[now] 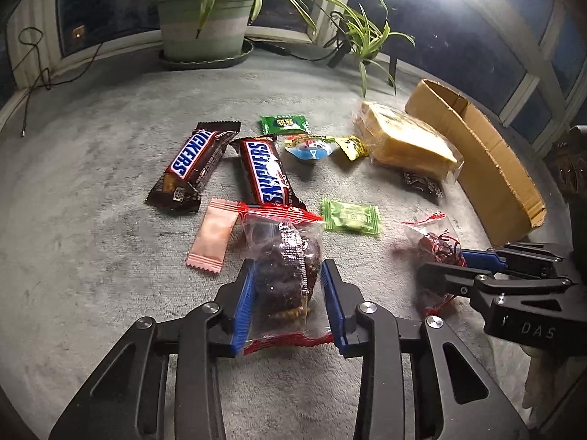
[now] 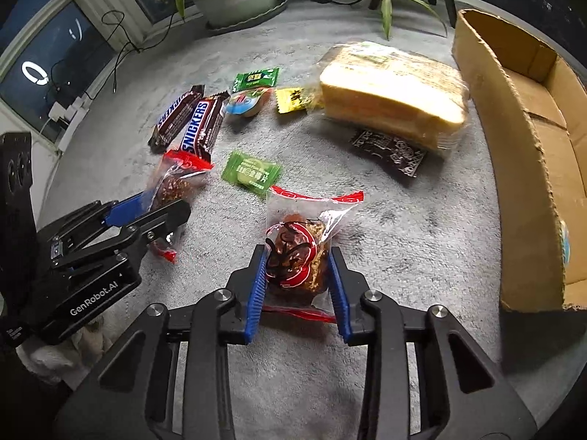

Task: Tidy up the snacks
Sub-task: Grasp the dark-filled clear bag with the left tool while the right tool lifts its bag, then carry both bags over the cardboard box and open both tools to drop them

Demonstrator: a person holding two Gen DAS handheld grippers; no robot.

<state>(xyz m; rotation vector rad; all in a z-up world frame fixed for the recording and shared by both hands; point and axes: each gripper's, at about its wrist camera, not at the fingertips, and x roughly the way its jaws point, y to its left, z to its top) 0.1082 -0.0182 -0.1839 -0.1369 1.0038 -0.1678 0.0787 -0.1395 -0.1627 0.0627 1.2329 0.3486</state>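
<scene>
A clear snack pack with red edges and a dark cake inside (image 1: pixel 290 267) lies on the grey carpet, and my left gripper (image 1: pixel 288 269) is shut on it, blue pads pressing both sides. A second red-edged pack (image 2: pixel 297 253) holding a brown cake sits between the pads of my right gripper (image 2: pixel 297 255), which is shut on it. Each gripper shows in the other's view: the right gripper (image 1: pixel 445 269) at the right, the left gripper (image 2: pixel 161 207) at the left. Both packs rest on the carpet.
Two Snickers bars (image 1: pixel 192 163) (image 1: pixel 268 176), a pink sachet (image 1: pixel 212 236), a pale green candy (image 1: pixel 350 216), a jelly cup (image 1: pixel 310 148), a wrapped bread loaf (image 2: pixel 392 95) and a dark sachet (image 2: pixel 390 152) lie ahead. An open cardboard box (image 2: pixel 532 128) stands at the right. A potted plant (image 1: pixel 205 22) stands by the window.
</scene>
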